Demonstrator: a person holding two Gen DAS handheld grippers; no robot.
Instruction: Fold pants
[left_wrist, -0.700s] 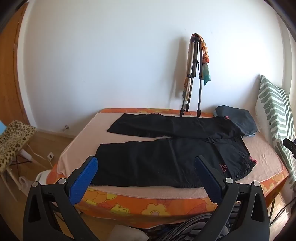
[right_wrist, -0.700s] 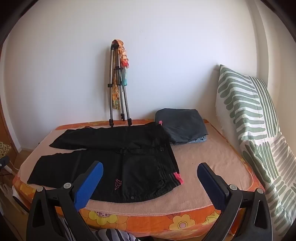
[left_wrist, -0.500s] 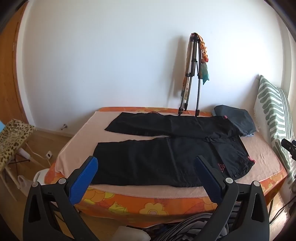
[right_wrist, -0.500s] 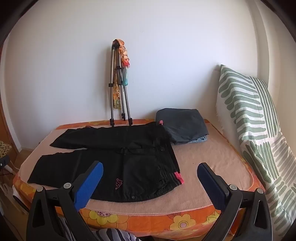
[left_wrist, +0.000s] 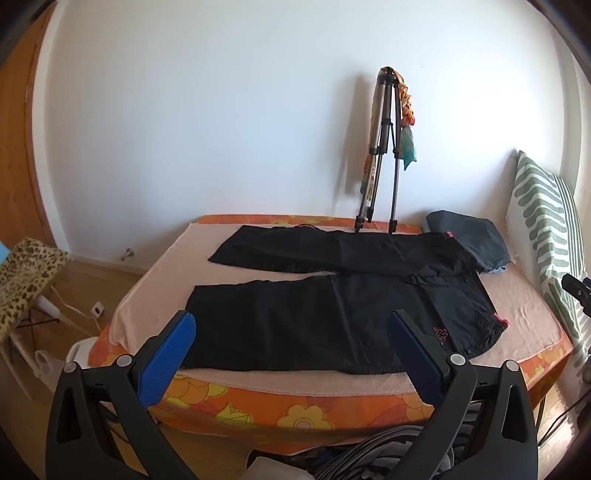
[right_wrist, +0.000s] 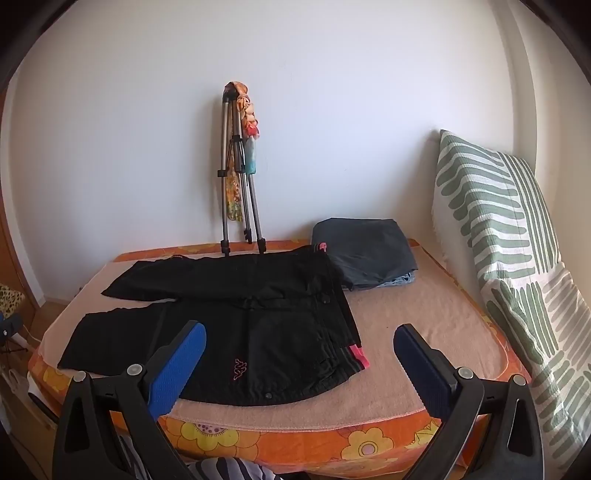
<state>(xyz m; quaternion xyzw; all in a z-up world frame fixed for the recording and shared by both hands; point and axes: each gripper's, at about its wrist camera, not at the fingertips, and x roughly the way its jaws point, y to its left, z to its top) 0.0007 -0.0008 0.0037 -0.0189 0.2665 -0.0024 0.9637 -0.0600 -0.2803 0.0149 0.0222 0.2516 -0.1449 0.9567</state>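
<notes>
Black pants (left_wrist: 332, 314) lie flat and spread open on a bed (left_wrist: 258, 398), legs pointing left, waistband with pink tabs at the right. The same pants show in the right wrist view (right_wrist: 240, 325). My left gripper (left_wrist: 291, 354) is open and empty, held in front of the bed's near edge, short of the near leg. My right gripper (right_wrist: 299, 362) is open and empty, held near the waistband end, in front of the bed's edge.
A folded dark grey garment (right_wrist: 365, 254) lies at the back right of the bed. A tripod (right_wrist: 240, 184) leans on the wall behind. A green striped pillow (right_wrist: 509, 266) stands at the right. A leopard-print stool (left_wrist: 26, 269) and cables are on the floor at left.
Both grippers have drifted slightly closer to the bed and a little right; the pants lie unchanged. Both stay open.
</notes>
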